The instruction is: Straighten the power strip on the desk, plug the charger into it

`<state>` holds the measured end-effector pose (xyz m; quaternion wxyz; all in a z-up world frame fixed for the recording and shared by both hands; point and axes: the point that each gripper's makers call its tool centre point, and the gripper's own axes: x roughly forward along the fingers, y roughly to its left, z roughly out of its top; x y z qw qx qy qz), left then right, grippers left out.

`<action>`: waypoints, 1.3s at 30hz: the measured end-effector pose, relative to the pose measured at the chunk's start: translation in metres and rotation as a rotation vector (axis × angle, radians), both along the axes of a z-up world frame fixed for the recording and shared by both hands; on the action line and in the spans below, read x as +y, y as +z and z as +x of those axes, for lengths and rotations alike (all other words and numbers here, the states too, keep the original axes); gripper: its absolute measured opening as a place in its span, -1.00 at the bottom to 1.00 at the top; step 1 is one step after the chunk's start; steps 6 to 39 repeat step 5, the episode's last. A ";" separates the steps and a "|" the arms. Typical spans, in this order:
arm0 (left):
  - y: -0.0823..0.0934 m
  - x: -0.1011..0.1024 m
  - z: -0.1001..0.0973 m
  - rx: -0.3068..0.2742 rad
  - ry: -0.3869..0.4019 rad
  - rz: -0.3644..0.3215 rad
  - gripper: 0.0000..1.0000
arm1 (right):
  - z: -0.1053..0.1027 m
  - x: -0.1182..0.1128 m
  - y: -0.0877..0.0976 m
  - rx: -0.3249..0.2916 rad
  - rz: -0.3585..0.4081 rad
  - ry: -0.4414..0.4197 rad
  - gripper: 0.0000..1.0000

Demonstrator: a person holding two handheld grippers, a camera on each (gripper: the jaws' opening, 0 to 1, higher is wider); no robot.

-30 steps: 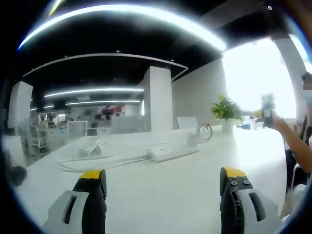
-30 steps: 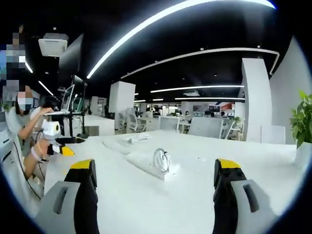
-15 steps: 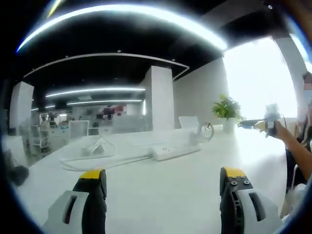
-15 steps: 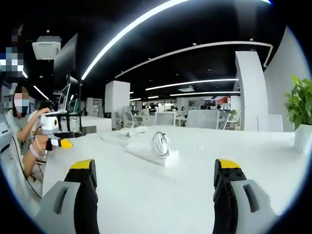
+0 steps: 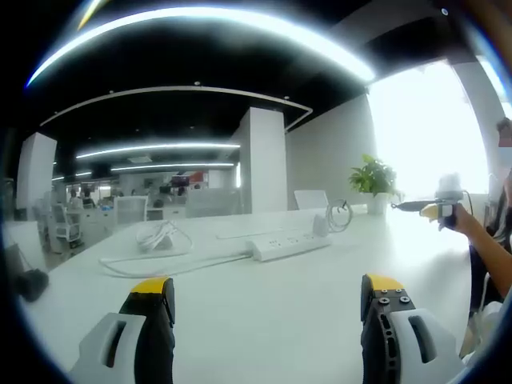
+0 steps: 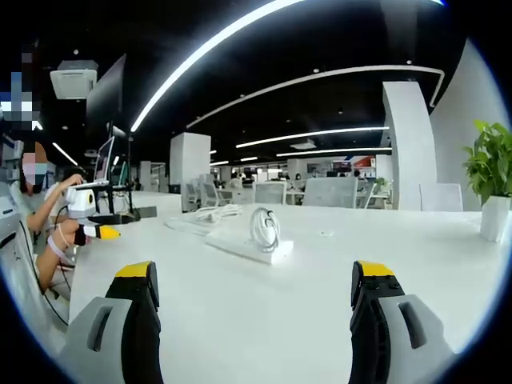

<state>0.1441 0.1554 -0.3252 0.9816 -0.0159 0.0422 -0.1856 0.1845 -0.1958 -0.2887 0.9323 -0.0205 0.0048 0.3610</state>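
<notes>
On white desk (image 5: 264, 320): power strip (image 5: 290, 246) well ahead of left hand-held gripper (image 5: 268, 300), jaws apart, empty; right hand-held gripper (image 6: 252, 284) likewise.

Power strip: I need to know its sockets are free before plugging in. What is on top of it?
A coiled white cable stands on the power strip at one end; whatever is under the coil is hidden.

White power strip (image 5: 290, 245) lying flat and slantwise on the white bench (image 5: 264, 312), its cable (image 5: 172, 266) trailing leftward; white charger (image 5: 320, 226) with coiled cable (image 6: 264, 228) at its far end.
</notes>
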 end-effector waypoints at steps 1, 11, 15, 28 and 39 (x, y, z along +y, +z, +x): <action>0.000 0.000 0.000 0.000 0.000 0.001 0.98 | 0.000 0.000 -0.001 0.000 -0.004 -0.004 0.99; -0.002 0.001 0.000 0.003 0.002 0.001 0.98 | 0.001 0.000 -0.003 0.010 -0.001 0.000 0.99; -0.002 0.001 0.000 0.003 0.002 0.001 0.98 | 0.001 0.000 -0.003 0.010 -0.001 0.000 0.99; -0.002 0.001 0.000 0.003 0.002 0.001 0.98 | 0.001 0.000 -0.003 0.010 -0.001 0.000 0.99; -0.002 0.001 0.000 0.003 0.002 0.001 0.98 | 0.001 0.000 -0.003 0.010 -0.001 0.000 0.99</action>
